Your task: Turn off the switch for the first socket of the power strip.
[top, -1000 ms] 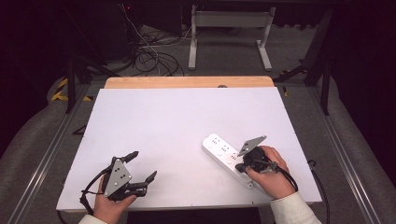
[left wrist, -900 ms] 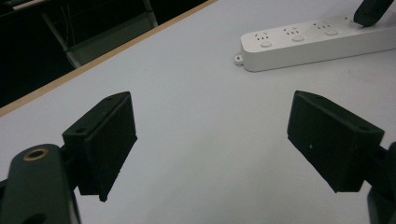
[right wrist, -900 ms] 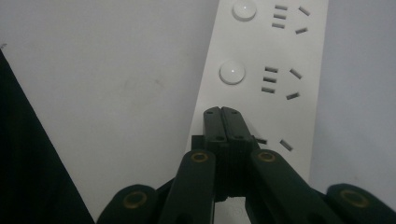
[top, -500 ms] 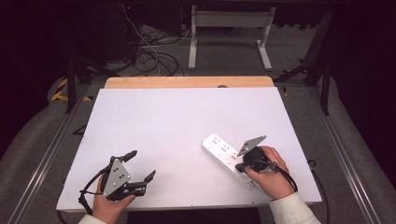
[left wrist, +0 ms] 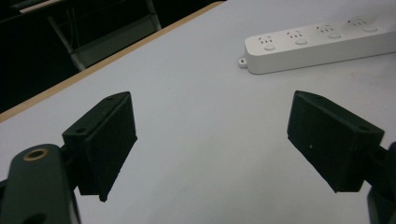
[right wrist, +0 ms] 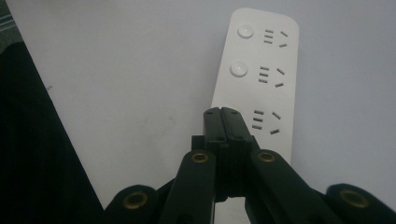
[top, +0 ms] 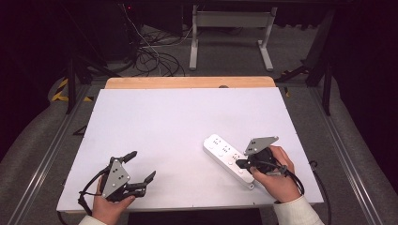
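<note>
Power strip (right wrist: 261, 74) lies under right gripper's (right wrist: 221, 112) closed fingers; left gripper (left wrist: 210, 140) wide apart.

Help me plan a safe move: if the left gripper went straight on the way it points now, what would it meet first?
Probably bare table top: the open left gripper looks past nothing close. The white power strip lies farther on and off toward its right jaw, so it may miss it; depth is unclear.

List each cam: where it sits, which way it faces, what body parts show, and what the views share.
High view: above the person's side, facing forward and down on the table; both hands, left gripper, right gripper.
Left gripper view: rides the left gripper, facing across the table; jaws wide apart.
Right gripper view: rides the right gripper, facing down; jaws together.
Shared: the power strip.
</note>
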{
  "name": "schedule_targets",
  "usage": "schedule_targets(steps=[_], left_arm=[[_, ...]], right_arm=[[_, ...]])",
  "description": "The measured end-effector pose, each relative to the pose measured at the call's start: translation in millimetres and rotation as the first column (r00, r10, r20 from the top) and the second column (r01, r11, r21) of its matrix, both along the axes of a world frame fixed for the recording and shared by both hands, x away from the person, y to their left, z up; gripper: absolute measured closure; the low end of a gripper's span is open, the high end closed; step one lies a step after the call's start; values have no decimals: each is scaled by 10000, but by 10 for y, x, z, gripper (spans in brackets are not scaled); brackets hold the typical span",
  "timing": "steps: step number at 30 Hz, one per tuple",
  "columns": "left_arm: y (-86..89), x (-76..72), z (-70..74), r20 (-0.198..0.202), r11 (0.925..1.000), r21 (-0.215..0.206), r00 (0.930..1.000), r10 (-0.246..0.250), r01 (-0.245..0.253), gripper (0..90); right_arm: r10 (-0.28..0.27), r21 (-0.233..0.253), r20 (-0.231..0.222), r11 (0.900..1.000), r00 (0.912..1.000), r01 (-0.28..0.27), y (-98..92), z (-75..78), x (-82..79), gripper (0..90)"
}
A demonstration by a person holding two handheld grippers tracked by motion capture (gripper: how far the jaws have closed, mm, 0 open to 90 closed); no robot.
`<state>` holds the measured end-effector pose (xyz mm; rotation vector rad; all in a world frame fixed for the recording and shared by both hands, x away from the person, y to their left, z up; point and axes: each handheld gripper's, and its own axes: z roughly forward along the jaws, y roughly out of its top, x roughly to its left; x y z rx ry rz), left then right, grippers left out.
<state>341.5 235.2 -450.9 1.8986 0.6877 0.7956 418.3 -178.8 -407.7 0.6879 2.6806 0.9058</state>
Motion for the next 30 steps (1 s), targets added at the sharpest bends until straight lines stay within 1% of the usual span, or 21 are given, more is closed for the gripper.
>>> schedule_targets(steps=[5,6,10,14,20,21,22,23,24,25,26,27,28,29,30], left_arm=[[-3,-17,2,10,10000,-18,10000,18,-18,157],[-4,-15,1,22,10000,-9,10000,17,-17,157],[-1,-8,-1,18,10000,51,10000,31,-31,162],[4,-7,-2,-25,10000,-23,10000,47,-47,163],[-1,-9,0,-6,10000,-2,10000,30,-30,163],[0,-11,0,-24,10000,-23,10000,47,-47,163],[4,-10,2,-14,10000,-31,10000,54,-54,163],[5,-12,3,-38,10000,-74,10000,57,-58,163],[6,-13,4,-63,9999,-116,10000,76,-77,162],[10,-10,6,-28,9999,-82,10000,72,-72,162],[9,-12,2,-60,9999,-135,9999,94,-95,163],[11,-13,-1,-94,9998,-162,9999,107,-109,163],[14,-12,-1,-104,9998,-167,9999,110,-111,163],[16,-14,1,-115,9997,-192,9999,116,-119,163],[25,-10,11,-1,9999,-74,9999,108,-108,163]], right_arm=[[35,25,-32,10000,10000,-35,2,-21,3,900],[42,165,-109,9999,9999,-40,2,-7,-10,900],[80,186,-13,9998,10000,-80,-3,15,-11,900],[67,227,-48,9997,10000,-66,-3,18,-12,900],[128,363,43,9993,9999,-130,9,49,-39,900],[178,384,122,9991,9998,-183,11,62,-46,900],[336,498,301,9981,9990,-351,12,85,-54,900],[336,498,301,9981,9990,-351,12,85,-54,900],[399,617,510,9972,9979,-430,8,116,-70,815],[399,617,510,9972,9979,-430,8,116,-70,815],[289,699,632,9970,9976,-333,6,135,-78,768],[292,795,837,9962,9961,-359,-7,177,-94,712],[292,795,837,9962,9961,-359,-7,177,-94,712],[159,1014,1050,9945,9943,-266,-27,218,-115,638],[159,1014,1050,9945,9943,-266,-27,218,-115,638]])
